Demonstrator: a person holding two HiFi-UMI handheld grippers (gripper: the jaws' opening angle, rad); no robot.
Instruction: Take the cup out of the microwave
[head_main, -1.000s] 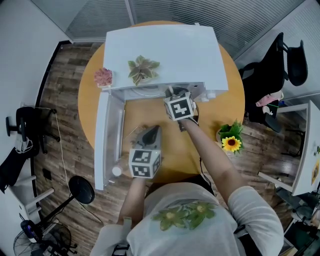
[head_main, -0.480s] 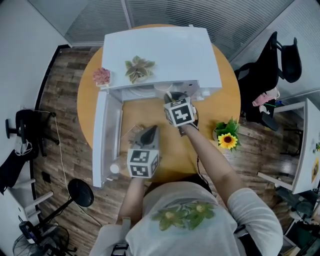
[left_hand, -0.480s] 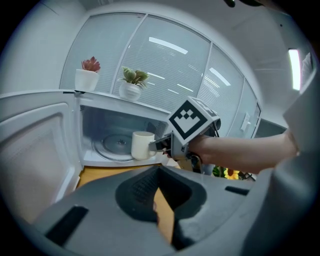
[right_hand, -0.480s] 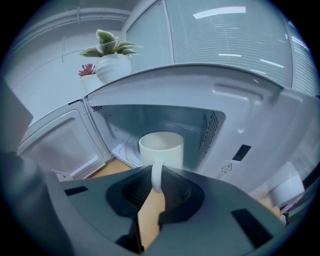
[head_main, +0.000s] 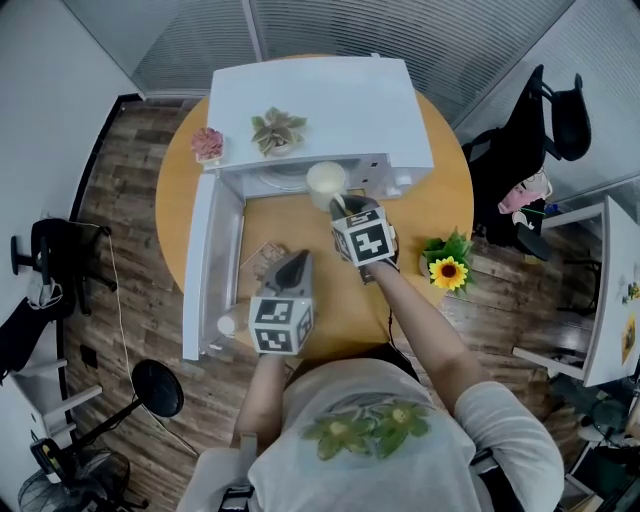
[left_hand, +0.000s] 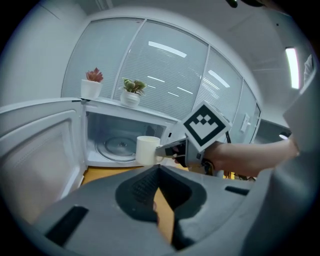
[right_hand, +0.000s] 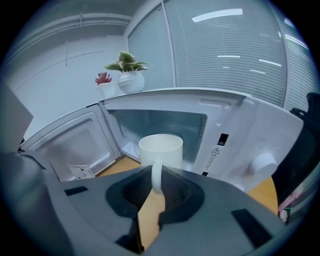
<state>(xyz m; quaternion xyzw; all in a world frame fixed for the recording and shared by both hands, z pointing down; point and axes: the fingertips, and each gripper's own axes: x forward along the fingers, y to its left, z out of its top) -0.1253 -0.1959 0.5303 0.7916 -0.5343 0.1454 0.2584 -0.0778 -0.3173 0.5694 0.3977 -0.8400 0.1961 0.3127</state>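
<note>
Round wooden table (head_main: 445, 205), microwave (head_main: 310, 95) door (head_main: 200, 265) flung wide, and the cup (right_hand: 161, 149) is out at the mouth!
Right gripper (right_hand: 156, 180) pinches its handle, cup upright just before the cavity, glass turntable (left_hand: 117, 146) behind it. Left gripper (left_hand: 159, 172) hangs closed and empty beside the open door. Two potted plants (head_main: 277, 133) top the microwave, a sunflower (head_main: 447, 270) sits off right; plank floor (head_main: 130, 210), office chair (head_main: 545, 120), blinds behind.

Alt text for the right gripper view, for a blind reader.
The right gripper holds a white cup by its handle in front of a white microwave. Its door hangs open at left; two potted plants sit on top.
</note>
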